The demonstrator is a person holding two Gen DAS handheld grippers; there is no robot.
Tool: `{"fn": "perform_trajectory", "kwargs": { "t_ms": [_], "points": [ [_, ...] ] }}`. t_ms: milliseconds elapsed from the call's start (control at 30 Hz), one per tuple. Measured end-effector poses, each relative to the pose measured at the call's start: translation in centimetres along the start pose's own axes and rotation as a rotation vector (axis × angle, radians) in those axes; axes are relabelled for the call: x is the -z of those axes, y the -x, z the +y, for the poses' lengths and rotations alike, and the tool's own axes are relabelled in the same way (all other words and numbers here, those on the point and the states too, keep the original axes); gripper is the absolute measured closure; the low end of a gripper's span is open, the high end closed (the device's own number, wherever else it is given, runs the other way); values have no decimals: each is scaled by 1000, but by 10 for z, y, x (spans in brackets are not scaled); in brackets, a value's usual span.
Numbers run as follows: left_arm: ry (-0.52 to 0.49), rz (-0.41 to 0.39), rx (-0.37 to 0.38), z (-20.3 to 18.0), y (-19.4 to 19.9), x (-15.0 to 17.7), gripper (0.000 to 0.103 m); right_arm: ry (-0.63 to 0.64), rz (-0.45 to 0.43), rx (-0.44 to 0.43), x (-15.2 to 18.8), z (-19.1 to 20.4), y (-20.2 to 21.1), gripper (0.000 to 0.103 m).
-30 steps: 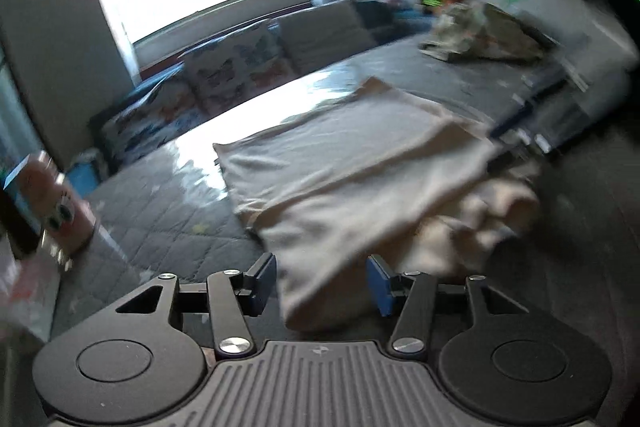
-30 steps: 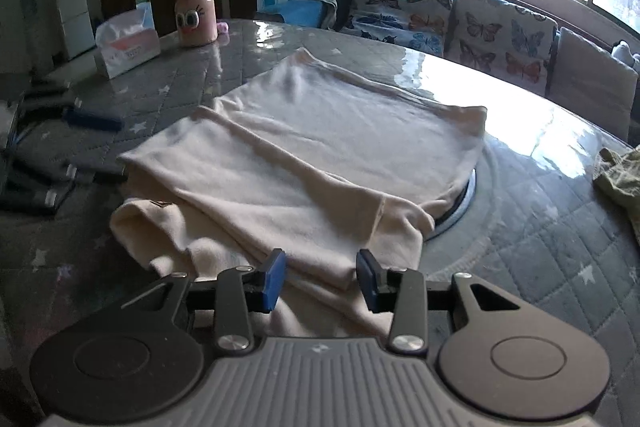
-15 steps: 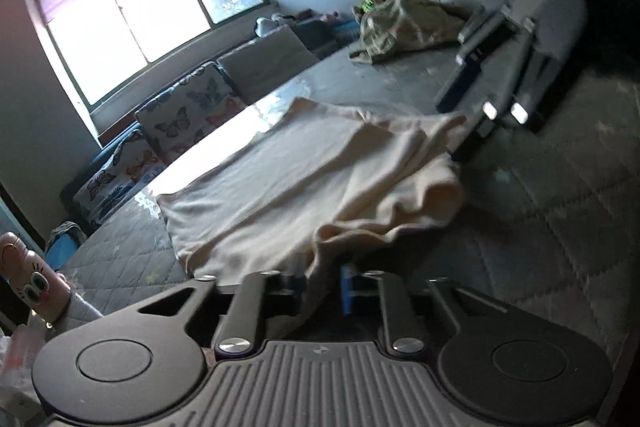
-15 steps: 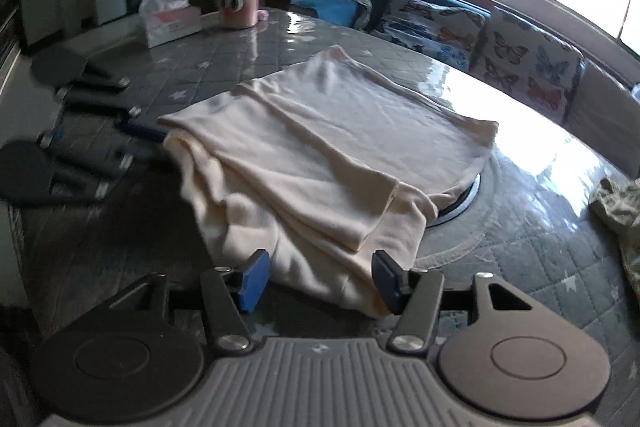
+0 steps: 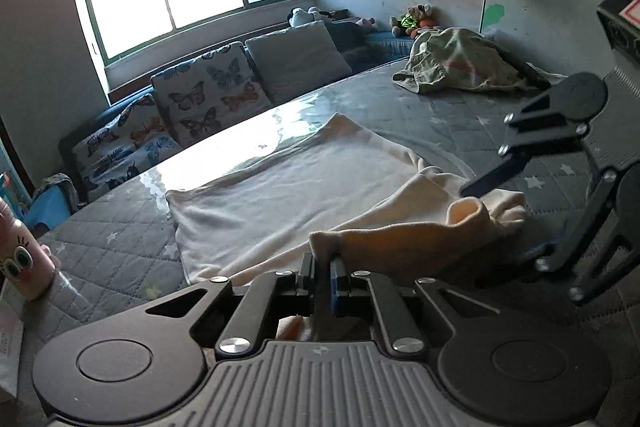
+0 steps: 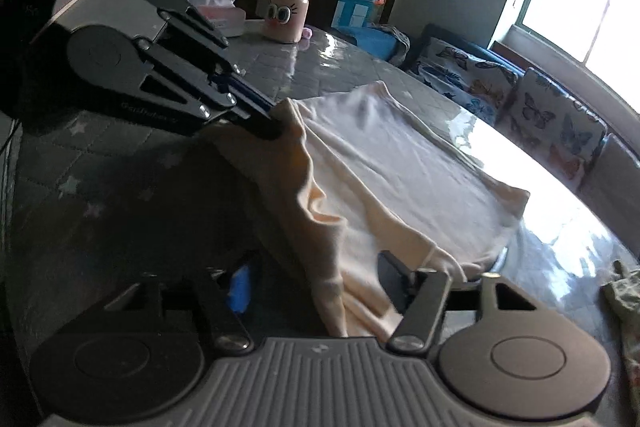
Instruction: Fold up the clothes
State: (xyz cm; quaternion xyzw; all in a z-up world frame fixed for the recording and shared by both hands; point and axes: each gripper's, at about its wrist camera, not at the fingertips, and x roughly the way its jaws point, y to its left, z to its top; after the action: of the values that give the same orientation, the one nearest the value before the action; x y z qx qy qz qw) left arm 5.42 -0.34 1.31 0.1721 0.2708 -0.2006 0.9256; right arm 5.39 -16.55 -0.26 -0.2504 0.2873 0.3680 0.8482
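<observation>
The left gripper (image 5: 323, 273) pinches the near edge of the cream garment (image 5: 304, 183), lifting it off the bench (image 5: 460, 111) to start a fold. The right gripper (image 6: 316, 289) (jaws closing) straddles the same hem without pressing yet.

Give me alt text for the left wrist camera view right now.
The left hand-held gripper is shut on the near edge of a cream garment spread on a grey quilted table. The right hand-held gripper straddles the garment's bunched corner, jaws closing. An olive clothes pile lies beyond.
</observation>
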Motion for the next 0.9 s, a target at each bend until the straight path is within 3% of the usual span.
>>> {"fn": "perform_trajectory", "kwargs": {
  "t_ms": [167, 200, 333, 567, 700, 833, 900],
  "points": [
    [-2, 6, 10, 0, 7, 10, 91, -89, 20, -38, -4, -15, -13, 83],
    [-5, 5, 8, -1, 10, 12, 89, -122, 21, -50, -4, -19, -13, 84],
    [-43, 8, -26, -9, 19, 26, 68, -216, 7, -65, -8, -33, -10, 90],
    [-148, 15, -116, -21, 19, 43, 63, -285, -24, -74, -15, -43, -4, 91],
    [-182, 13, -151, -19, 13, 44, 68, -300, -35, -68, -15, -42, -3, 92],
    [-237, 5, -151, -23, 14, 47, 90, -307, -52, -61, -13, -40, 0, 93],
    [-238, 0, -146, -25, 18, 47, 96, -304, -61, -55, -12, -37, 4, 93]
  ]
}}
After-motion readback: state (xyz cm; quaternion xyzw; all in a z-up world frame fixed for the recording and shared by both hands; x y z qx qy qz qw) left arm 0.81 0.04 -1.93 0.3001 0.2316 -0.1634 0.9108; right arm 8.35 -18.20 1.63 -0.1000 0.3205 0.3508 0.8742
